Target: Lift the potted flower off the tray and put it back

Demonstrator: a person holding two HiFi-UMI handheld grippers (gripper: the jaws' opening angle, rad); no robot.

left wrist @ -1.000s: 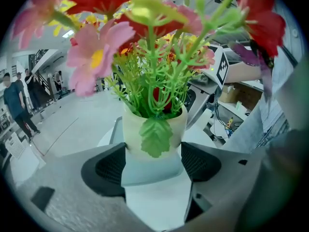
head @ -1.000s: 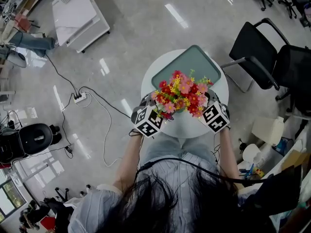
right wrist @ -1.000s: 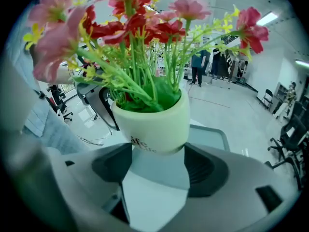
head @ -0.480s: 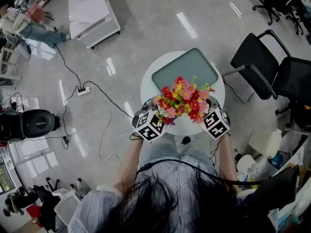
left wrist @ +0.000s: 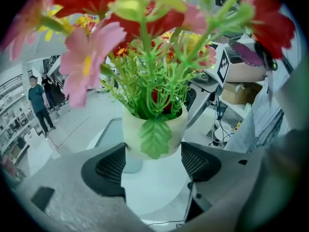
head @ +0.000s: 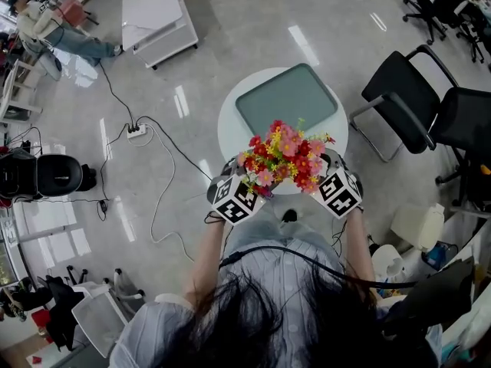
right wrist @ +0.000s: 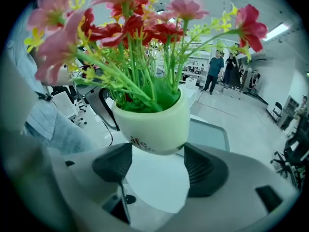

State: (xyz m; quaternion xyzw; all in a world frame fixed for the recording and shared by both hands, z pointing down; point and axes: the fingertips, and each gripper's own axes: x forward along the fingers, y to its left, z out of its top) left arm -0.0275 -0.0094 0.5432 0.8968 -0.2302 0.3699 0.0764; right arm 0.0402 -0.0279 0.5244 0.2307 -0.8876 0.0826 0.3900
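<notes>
A person (head: 284,290) with long dark hair, seen from above, stands at a round white table (head: 229,133) and holds a potted flower (head: 284,156) in the air between two grippers. The left gripper (left wrist: 153,162) meets the pot from the person's left and the right gripper (right wrist: 157,164) from the right. A marker cube (head: 232,199) on each shows at either side of the bouquet. In the left gripper view the jaws stand fairly wide. Their dark ribbed pads (left wrist: 112,166) press on the lower wall of the cream pot on both sides, and a green leaf hangs over its rim. In the right gripper view the jaws are likewise set wide and clamp the pot's rounded base, which bears small dark print too blurred to read. In both gripper views the underside of the pot hangs clear of the white tabletop. The flowers are red, pink and yellow on green stems. The grey-green tray (head: 286,98), a rounded rectangle, lies on the far half of the table, beyond the pot. The pot is off the tray, above the near part of the table. Black chairs (head: 406,90) stand to the right of the table. A power strip (head: 138,130) with its cable lies on the shiny floor to the left.
</notes>
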